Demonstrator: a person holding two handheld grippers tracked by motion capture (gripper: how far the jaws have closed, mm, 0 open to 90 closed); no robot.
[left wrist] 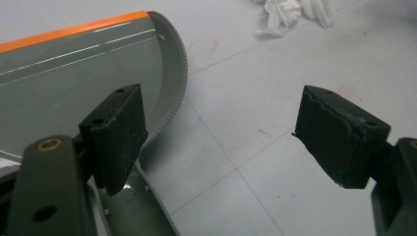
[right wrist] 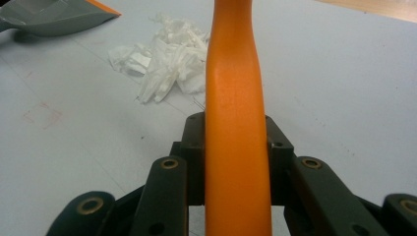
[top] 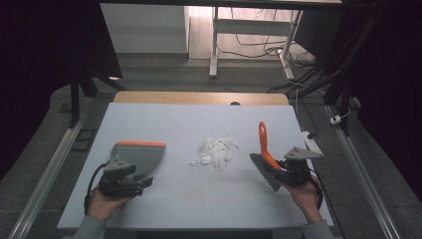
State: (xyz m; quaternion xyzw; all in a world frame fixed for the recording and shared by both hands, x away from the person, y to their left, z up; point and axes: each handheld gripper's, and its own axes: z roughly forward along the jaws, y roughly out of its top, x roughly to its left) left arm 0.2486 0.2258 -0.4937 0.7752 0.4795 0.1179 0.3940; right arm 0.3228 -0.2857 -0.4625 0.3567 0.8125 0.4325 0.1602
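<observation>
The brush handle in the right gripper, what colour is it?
Orange; the brush handle shows best in the right gripper view.

A pale table (top: 199,199) carries a grey dustpan (top: 139,154) and crumpled white paper scraps (top: 215,152).

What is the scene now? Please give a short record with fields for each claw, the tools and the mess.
left claw: open, beside the dustpan's handle, not gripping it
right claw: shut on the brush's orange handle
dustpan: grey with orange lip, lying flat on the table's left part
brush: bristles low, handle pointing away from the person
paper scraps: white pile between dustpan and brush
table: pale blue top
</observation>
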